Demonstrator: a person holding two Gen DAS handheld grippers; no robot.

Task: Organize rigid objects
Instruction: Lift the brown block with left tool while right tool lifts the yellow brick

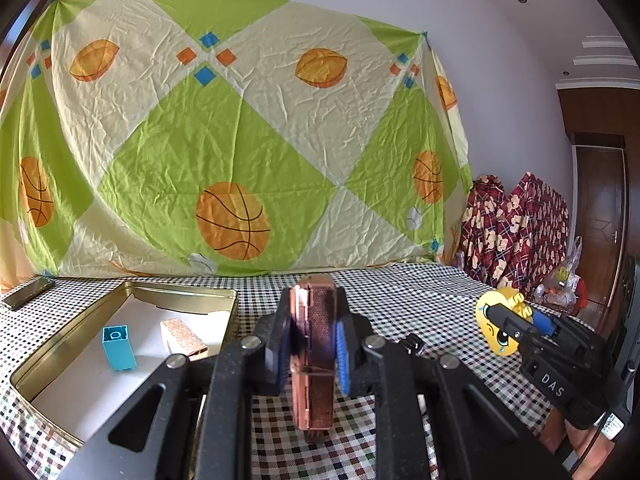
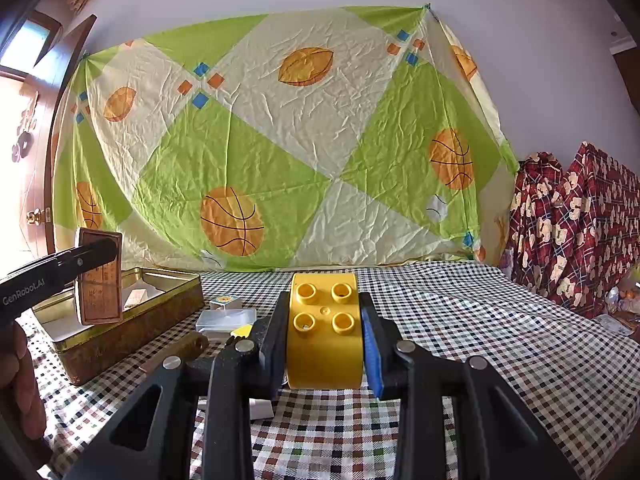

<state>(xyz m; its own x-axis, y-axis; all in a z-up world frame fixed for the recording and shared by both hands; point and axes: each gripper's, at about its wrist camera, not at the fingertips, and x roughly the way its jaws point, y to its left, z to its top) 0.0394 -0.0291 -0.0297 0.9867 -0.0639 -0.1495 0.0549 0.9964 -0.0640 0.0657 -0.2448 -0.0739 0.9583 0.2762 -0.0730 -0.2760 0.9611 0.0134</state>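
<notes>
Grippers are both full right now. The left gripper (image 1: pixel 314 344) is squeezed tight on a thin brown box (image 1: pixel 314 344) that stands tall on its narrow edge, its long side going up and down, lifted off the checked tablecloth (image 1: pixel 420 304). The gold tin (image 1: pixel 188 289) sits just to the left of this gripper and a bit ahead, with its open top facing up — so the left hand is the nearer one, and the brown box looks like the next thing to go in. I think it only needs a short move to the left and then down. Inside the tin lie a blue block (image 1: pixel 118 346) and a small speckled box (image 1: pixel 182 338), a little apart, so there is still room near them. The right gripper (image 2: pixel 325 334) is clamped on a yellow block (image 2: pixel 325 334) with four round bumps on top, held up over the cloth, well apart from the tin. A small white tray (image 2: pixel 226 318) and a brown stick (image 2: pixel 176 352) rest on the cloth between that hand and the tin.
</notes>
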